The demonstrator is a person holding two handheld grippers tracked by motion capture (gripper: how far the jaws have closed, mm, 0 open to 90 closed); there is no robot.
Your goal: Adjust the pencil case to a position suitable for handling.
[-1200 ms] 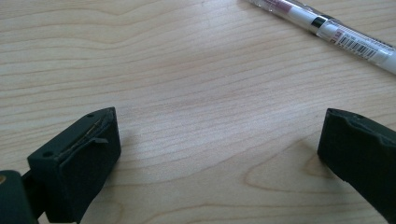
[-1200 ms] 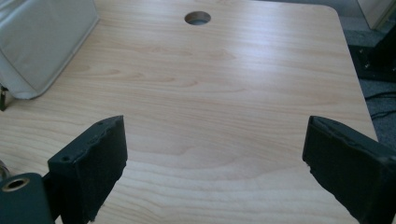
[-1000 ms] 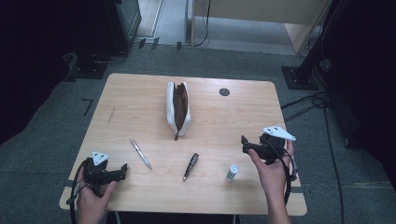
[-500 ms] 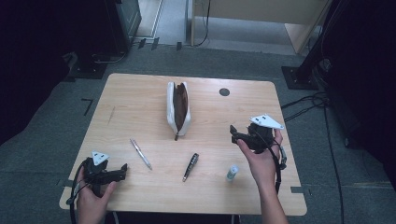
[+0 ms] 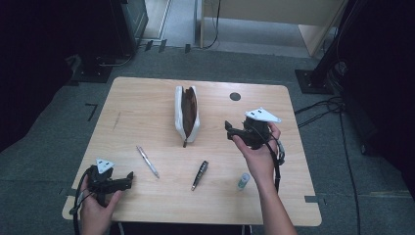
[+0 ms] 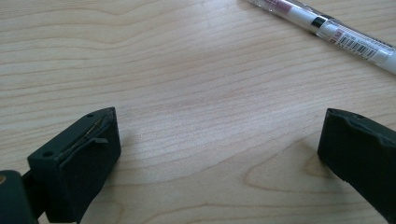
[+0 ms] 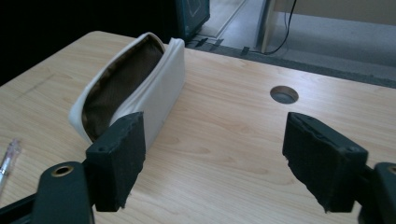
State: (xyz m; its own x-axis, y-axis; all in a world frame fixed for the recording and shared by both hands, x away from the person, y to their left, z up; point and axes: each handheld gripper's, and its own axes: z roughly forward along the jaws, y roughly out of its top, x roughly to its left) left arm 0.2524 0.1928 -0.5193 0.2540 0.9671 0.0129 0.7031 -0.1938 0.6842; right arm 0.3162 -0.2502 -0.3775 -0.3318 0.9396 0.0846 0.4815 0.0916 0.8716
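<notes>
Two tongs wide, empty: right tongs (image 5: 230,131) closing, near open pouch (image 5: 187,114); left tongs (image 5: 128,178) beside white pen (image 5: 148,161).

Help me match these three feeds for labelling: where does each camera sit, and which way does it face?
High view: fixed above the person's side, looking forward and down on the wooden table; both forearms, left gripper and right gripper show.
Left gripper view: rides the left gripper, low over the tabletop, facing a clear pen; its black jaws stand apart.
Right gripper view: rides the right gripper, facing the open white pencil case and a round table hole.
Shared: high and right gripper views both show the pencil case and hole.
</notes>
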